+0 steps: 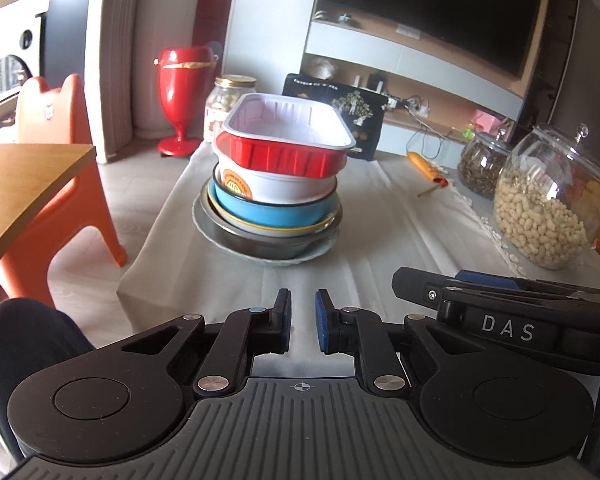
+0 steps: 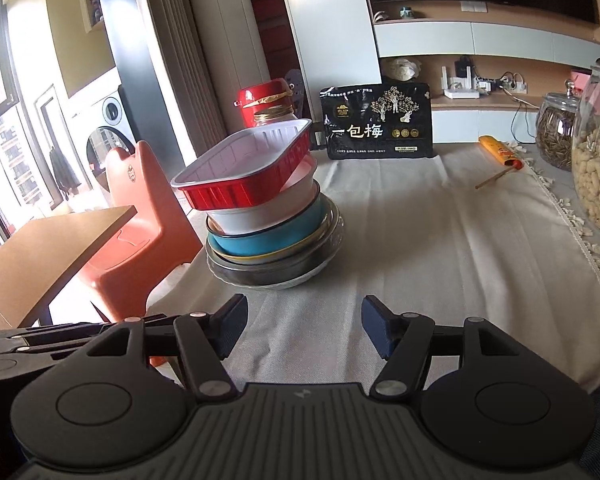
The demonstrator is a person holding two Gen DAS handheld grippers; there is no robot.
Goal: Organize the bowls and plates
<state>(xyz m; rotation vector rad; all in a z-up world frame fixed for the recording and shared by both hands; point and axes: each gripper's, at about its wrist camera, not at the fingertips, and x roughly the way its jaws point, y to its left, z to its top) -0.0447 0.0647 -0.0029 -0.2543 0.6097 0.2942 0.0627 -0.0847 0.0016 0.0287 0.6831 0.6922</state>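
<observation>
While left wrist view shows left gripper [image 1: 303, 320] nearly closed, empty, stack of bowls [image 1: 270, 204] sits ahead on cloth-covered table [image 1: 380, 240]; red foil tray [image 1: 288, 140] on top looks light, flimsy; lift by rim. Right wrist view: right gripper [image 2: 304, 330] half open, empty; stack leans, likely fragile, tippy.

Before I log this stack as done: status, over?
Left gripper jaws shut, empty. Right gripper jaws open, empty. Red tray tops the bowl stack, sitting tilted. Nothing between grippers and stack.
</observation>
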